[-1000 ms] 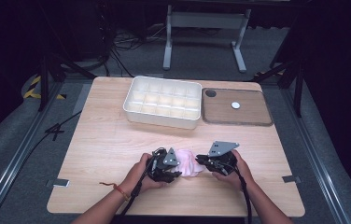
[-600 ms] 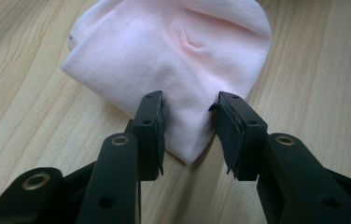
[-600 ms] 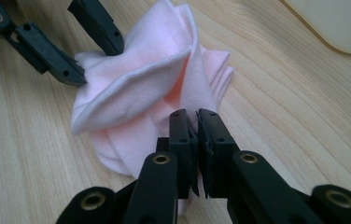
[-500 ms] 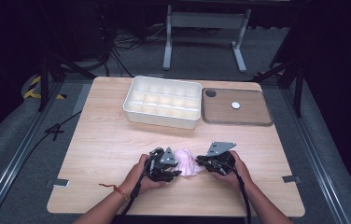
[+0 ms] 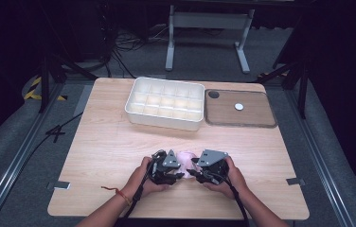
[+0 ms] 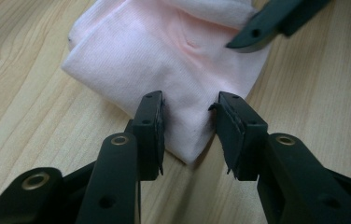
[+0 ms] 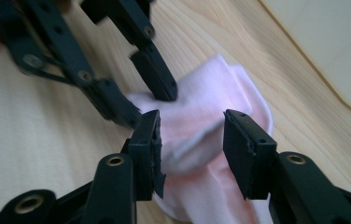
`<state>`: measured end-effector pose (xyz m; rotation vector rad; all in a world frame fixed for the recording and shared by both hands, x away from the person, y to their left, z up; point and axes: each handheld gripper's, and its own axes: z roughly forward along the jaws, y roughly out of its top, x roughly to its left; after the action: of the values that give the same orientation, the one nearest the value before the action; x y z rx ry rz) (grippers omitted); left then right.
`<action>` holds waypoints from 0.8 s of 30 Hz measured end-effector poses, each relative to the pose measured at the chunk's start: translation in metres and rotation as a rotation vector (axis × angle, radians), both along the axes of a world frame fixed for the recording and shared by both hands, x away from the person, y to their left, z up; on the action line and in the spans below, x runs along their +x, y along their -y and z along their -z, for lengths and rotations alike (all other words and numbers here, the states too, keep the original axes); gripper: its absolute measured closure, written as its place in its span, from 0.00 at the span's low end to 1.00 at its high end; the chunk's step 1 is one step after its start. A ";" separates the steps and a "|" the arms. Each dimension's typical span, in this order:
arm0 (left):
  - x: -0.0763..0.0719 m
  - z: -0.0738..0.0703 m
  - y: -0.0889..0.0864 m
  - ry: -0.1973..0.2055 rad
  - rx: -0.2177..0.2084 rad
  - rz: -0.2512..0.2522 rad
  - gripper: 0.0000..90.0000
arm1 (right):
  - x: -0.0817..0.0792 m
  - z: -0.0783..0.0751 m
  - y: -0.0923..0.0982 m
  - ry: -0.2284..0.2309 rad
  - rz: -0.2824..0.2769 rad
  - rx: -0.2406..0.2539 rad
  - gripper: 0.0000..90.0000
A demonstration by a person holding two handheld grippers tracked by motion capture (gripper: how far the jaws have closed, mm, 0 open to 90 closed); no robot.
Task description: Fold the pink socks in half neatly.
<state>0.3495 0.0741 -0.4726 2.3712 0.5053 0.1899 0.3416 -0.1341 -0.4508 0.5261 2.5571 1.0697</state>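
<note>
A small pink folded cloth (image 5: 184, 157) lies on the wooden table (image 5: 110, 151) near its front edge, between my two grippers. My left gripper (image 5: 180, 173) comes at it from the left. In the left gripper view its jaws stand open (image 6: 187, 128) astride a near corner of the cloth (image 6: 164, 56). My right gripper (image 5: 191, 173) faces it from the right. Its jaws are open (image 7: 191, 140) around a raised fold of the cloth (image 7: 197, 126). The left gripper's fingertips (image 7: 157, 77) press on the cloth just beyond. The right gripper's fingertip (image 6: 257, 28) shows at the top of the left gripper view.
A white tray with several compartments (image 5: 140, 113) stands at the back middle of the table. To its right lies a brown tray (image 5: 261, 116) holding a white disc (image 5: 239, 107) and a dark round piece (image 5: 213, 94). Bare wood spreads to the left.
My right gripper has slid a little left and nearer the person, closing in on the left gripper over the cloth. The left gripper has barely moved.
</note>
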 end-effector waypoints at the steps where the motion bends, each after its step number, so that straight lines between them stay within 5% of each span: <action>1: 0.000 0.000 0.000 -0.001 -0.005 0.000 0.69 | 0.002 0.003 0.001 -0.002 0.022 -0.014 0.66; 6: 0.000 0.000 0.000 -0.007 -0.008 -0.001 0.67 | 0.014 0.011 0.013 -0.072 0.091 0.001 0.68; 12: 0.000 -0.001 0.000 -0.030 -0.015 0.012 0.60 | 0.013 0.007 0.015 -0.057 0.064 0.032 0.98; 16: 0.001 -0.005 -0.003 -0.021 -0.045 -0.003 0.56 | 0.011 -0.002 0.019 -0.029 0.070 0.063 0.99; 19: 0.002 -0.014 -0.009 0.003 -0.104 -0.038 0.56 | 0.011 -0.011 0.026 -0.010 0.099 0.103 0.98; 24: 0.009 -0.013 -0.009 -0.006 -0.110 -0.071 0.57 | 0.019 -0.003 0.033 -0.042 0.148 0.070 0.96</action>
<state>0.3583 0.0833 -0.4595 2.2490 0.5877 0.1828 0.3604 -0.1673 -0.4476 0.7501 2.4788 1.1089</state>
